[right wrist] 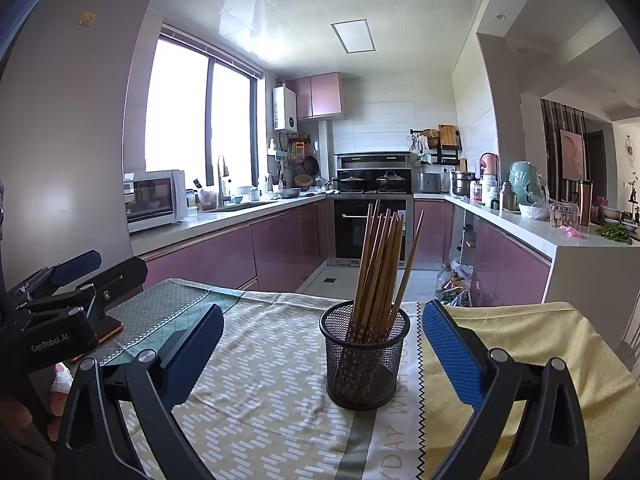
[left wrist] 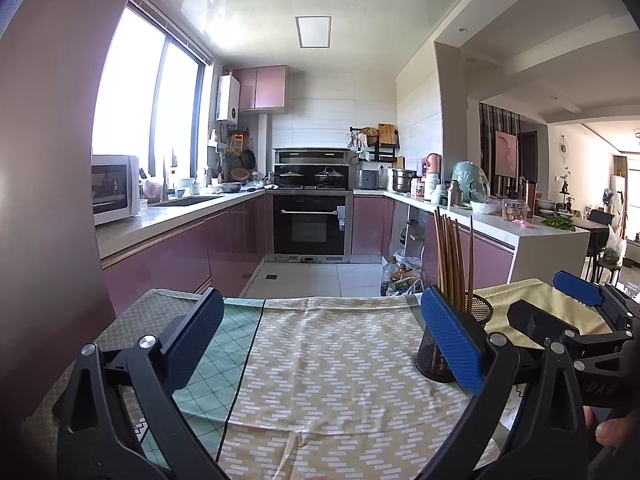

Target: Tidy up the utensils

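Observation:
A black mesh cup [right wrist: 365, 360] stands upright on the cloth-covered table [right wrist: 260, 400] and holds several brown wooden chopsticks [right wrist: 380, 264]. My right gripper [right wrist: 320, 356] is open and empty, with the cup between its blue fingers [right wrist: 454, 354], nearer the right one. My left gripper [left wrist: 320, 340] is open and empty over bare cloth. In the left wrist view the cup [left wrist: 434, 350] stands behind the right blue finger [left wrist: 452, 338], with the chopsticks [left wrist: 452, 256] rising above it. The other gripper shows at each view's edge.
The table edge lies just beyond the cup, with kitchen floor [left wrist: 320, 276] past it. A yellow cloth [right wrist: 520, 340] covers the table's right part and a grey-green cloth [right wrist: 168, 300] the left. A white counter [right wrist: 560, 236] stands to the right.

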A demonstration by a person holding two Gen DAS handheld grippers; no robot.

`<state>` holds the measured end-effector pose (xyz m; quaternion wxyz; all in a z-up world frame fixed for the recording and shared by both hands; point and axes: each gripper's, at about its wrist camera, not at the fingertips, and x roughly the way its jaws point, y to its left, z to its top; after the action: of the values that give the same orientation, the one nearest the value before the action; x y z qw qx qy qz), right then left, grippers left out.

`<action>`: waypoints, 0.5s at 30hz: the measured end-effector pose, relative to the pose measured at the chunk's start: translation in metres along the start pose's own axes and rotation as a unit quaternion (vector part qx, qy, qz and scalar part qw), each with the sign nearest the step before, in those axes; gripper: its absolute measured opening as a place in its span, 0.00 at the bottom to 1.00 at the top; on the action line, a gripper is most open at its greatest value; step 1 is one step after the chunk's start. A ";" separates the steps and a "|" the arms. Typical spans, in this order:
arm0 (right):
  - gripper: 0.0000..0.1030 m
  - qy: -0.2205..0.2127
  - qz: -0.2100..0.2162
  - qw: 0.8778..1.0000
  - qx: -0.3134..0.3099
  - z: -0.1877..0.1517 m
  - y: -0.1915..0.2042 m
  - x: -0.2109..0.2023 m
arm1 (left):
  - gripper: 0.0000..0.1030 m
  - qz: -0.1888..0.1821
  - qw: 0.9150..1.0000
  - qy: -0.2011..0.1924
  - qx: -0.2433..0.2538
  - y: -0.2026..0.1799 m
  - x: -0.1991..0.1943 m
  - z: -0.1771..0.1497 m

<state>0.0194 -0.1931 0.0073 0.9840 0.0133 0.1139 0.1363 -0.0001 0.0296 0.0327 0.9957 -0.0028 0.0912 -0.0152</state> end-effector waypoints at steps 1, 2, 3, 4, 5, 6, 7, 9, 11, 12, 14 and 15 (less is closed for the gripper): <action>0.94 0.000 0.001 1.000 0.001 0.000 0.000 0.000 | 0.94 0.000 1.000 0.000 0.000 0.000 0.000 0.000; 0.94 0.000 0.000 1.000 0.000 0.000 0.000 0.000 | 0.94 0.000 1.000 0.000 0.000 0.000 0.000 0.000; 0.94 -0.001 0.000 1.000 0.000 0.000 0.000 0.000 | 0.94 0.001 1.000 0.000 0.000 0.001 0.000 0.000; 0.94 -0.001 0.000 1.000 0.000 0.000 0.000 0.000 | 0.94 0.000 1.000 0.000 0.000 0.001 0.000 0.000; 0.94 -0.001 0.000 1.000 0.000 0.000 0.001 0.000 | 0.94 0.000 1.000 -0.001 -0.001 0.001 0.000 0.000; 0.94 -0.001 -0.001 1.000 0.000 0.000 0.000 0.000 | 0.94 0.000 1.000 -0.002 -0.001 0.001 0.000 0.000; 0.94 -0.001 -0.001 1.000 0.000 0.000 0.001 0.000 | 0.94 0.000 1.000 -0.002 -0.001 0.001 -0.001 0.000; 0.94 0.000 0.000 1.000 0.001 0.000 0.001 0.000 | 0.94 0.001 1.000 -0.002 -0.001 0.001 0.000 0.000; 0.94 -0.001 0.000 1.000 0.000 0.000 0.001 0.000 | 0.94 0.000 1.000 -0.002 -0.002 0.001 -0.001 0.000; 0.94 -0.001 0.000 1.000 0.000 0.000 0.001 -0.001 | 0.94 0.001 1.000 -0.003 -0.002 0.001 -0.001 0.000; 0.94 -0.002 0.000 1.000 0.000 0.000 0.001 -0.001 | 0.94 0.001 1.000 -0.003 -0.002 0.002 0.000 0.000; 0.94 -0.001 0.000 1.000 0.000 0.001 0.001 -0.002 | 0.94 0.001 1.000 -0.003 -0.002 0.001 -0.001 0.000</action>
<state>0.0178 -0.1923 0.0086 0.9841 0.0131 0.1124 0.1367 -0.0009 0.0310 0.0331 0.9960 -0.0043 0.0884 -0.0139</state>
